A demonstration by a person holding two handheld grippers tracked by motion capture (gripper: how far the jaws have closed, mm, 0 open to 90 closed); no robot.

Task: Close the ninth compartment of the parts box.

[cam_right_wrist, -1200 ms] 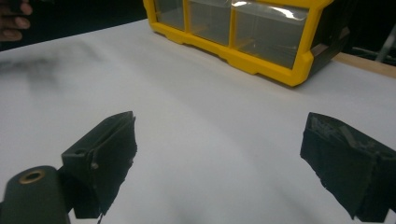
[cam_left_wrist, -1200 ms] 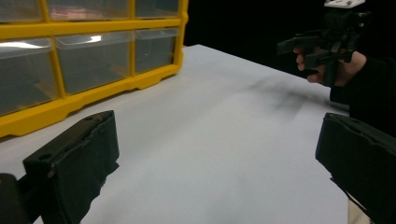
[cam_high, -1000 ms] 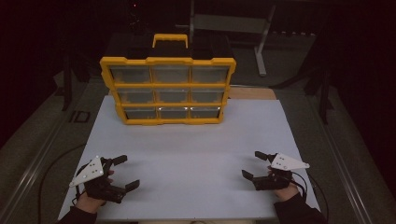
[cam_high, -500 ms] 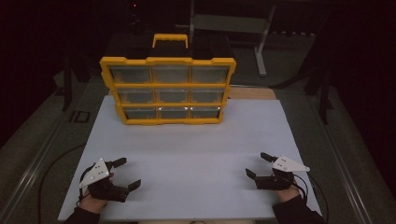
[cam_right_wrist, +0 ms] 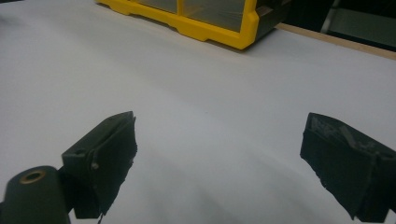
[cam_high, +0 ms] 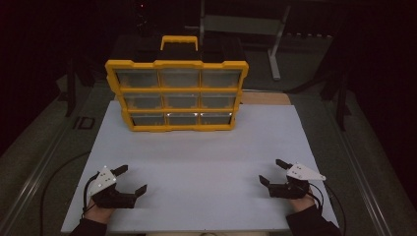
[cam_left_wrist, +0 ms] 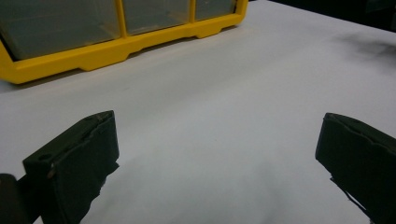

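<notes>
Both claws gape wide, holding nothing: left claw [cam_high: 129, 180] and right claw [cam_high: 273, 172] low at near edge of white surface [cam_high: 206, 162]. Yellow drawer organizer [cam_high: 177, 96] stands upright at far end, well apart. Risk: a push on its drawers could tip it backward, or it slides

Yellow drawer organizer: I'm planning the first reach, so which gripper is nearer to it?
Left, narrowly. The left gripper sits near the table's front edge, below the yellow drawer organizer's left end; the right gripper sits front-right, farther out past its right end.
</notes>
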